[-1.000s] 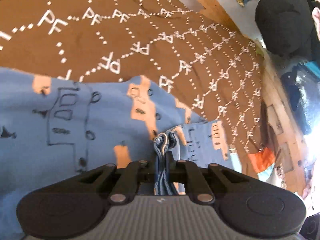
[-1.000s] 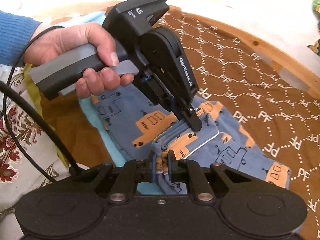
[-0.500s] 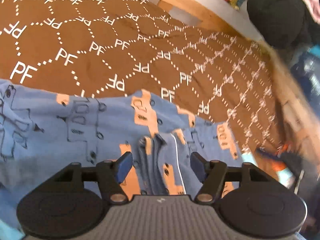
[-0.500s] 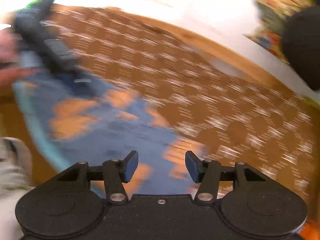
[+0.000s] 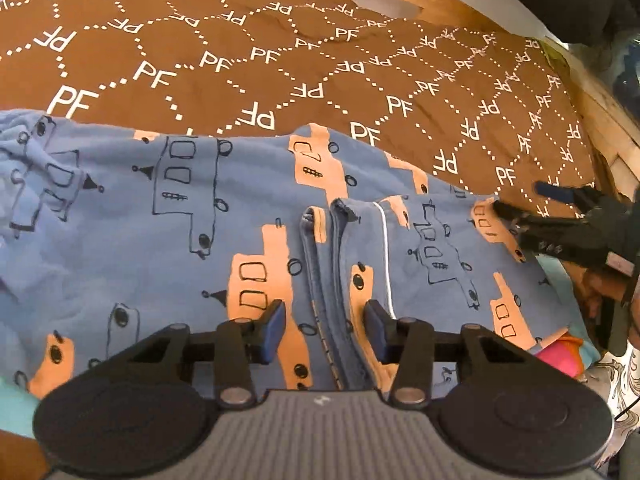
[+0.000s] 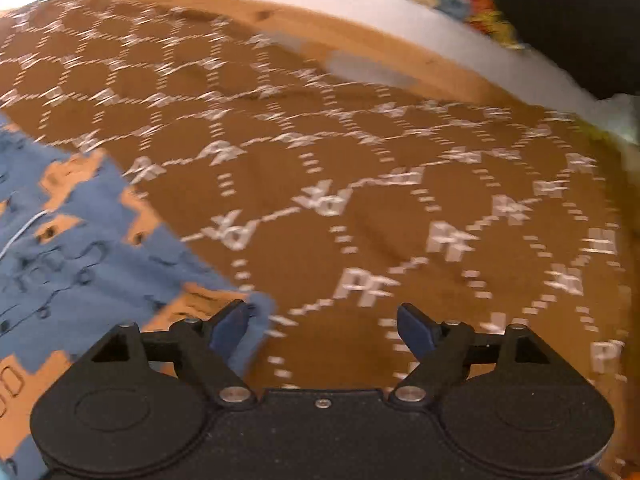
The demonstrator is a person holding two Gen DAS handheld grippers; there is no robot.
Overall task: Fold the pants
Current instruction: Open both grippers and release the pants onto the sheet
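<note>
**Fold laid down, both grips let go**

Blue pants [image 5: 168,240] with orange vehicle print, spread flat on the brown PF-patterned bedspread [image 5: 280,52], one part already doubled over so that cuffed hems [image 5: 328,216] lie side by side on top near the middle. No longer pinched as a second ago: hems now resting free on the cloth below.

Left gripper [image 5: 325,326] poised just above those hems, about half open after springing wide and closing in a little, pads clear of the fabric, nothing held. Right gripper [image 6: 324,322] swung off past the pants' corner, jaws just widening, open broad over bare bedspread, empty; its picture blurred.

Judged: one fold finished, release stage. Next calls for fresh holds at the far ends of the doubled pants, then one more lift across, edges kept even to avoid slipping layers.
</note>
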